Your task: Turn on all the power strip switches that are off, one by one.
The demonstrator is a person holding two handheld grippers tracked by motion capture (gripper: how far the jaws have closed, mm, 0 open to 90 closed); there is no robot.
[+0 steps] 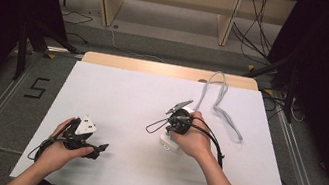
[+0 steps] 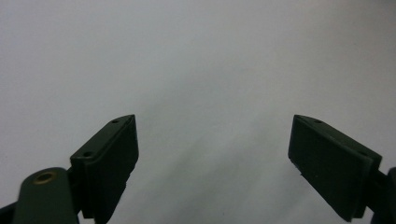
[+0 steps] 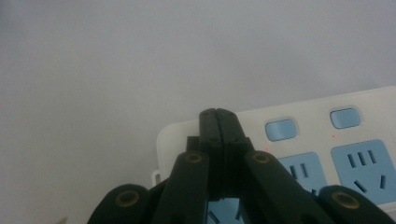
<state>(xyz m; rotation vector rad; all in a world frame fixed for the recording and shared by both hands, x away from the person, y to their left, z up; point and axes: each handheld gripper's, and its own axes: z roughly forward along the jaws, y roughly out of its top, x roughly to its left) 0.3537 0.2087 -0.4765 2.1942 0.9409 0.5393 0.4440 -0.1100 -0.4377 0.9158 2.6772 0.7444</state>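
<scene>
White plastic power strip with blue sockets and switches [image 3: 317, 149] lies on the white table [image 1: 125, 101]; my right hand-held gripper [image 3: 218, 114], jaws closed and empty, rests at a switch. I judge the pressing under way; my left hand-held gripper [image 2: 212, 154] idles wide open, holding nothing.

Smooth white plastic power strip [image 3: 299, 140] — matt black hand-held gripper [image 3: 218, 116] — matt table [image 1: 126, 96]

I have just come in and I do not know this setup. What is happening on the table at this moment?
A person sits at a white table with a gripper in each hand. The right gripper has its jaws shut and is over a white power strip with blue switches and sockets, close to its end; whether it presses anything, I cannot tell. The strip's grey cable runs toward the far edge. The left gripper is open over bare table, holding nothing.
</scene>
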